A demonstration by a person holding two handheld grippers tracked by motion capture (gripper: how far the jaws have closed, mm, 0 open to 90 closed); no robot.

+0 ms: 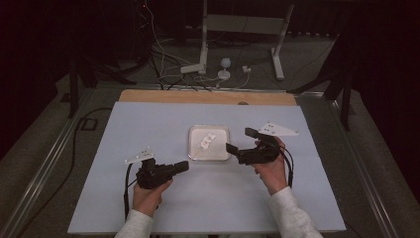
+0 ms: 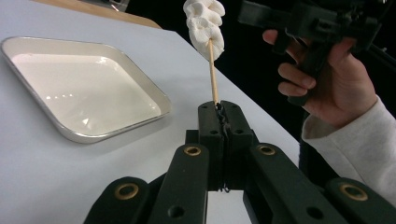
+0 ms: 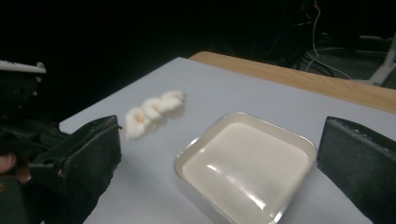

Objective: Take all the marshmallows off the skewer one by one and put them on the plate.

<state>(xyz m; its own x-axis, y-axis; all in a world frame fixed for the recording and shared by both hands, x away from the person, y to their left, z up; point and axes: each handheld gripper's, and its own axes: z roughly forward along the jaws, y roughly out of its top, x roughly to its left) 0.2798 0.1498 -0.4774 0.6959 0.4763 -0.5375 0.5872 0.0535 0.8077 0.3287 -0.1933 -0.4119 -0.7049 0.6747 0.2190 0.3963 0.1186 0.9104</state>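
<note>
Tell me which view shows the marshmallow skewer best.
Left gripper view: the marshmallow skewer stands sharp, stick clamped in the left claw. Right gripper view blurs it; the high view shows it tiny over the tray.

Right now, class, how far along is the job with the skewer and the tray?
Done: the skewer with its white pieces is off the tray, which looks empty. In hand: the left gripper is shut on the stick. Left: the right gripper is open, holding nothing; the goal is unclear.

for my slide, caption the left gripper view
Left hand-held gripper clamps a marshmallow skewer beside an empty tray.
</note>
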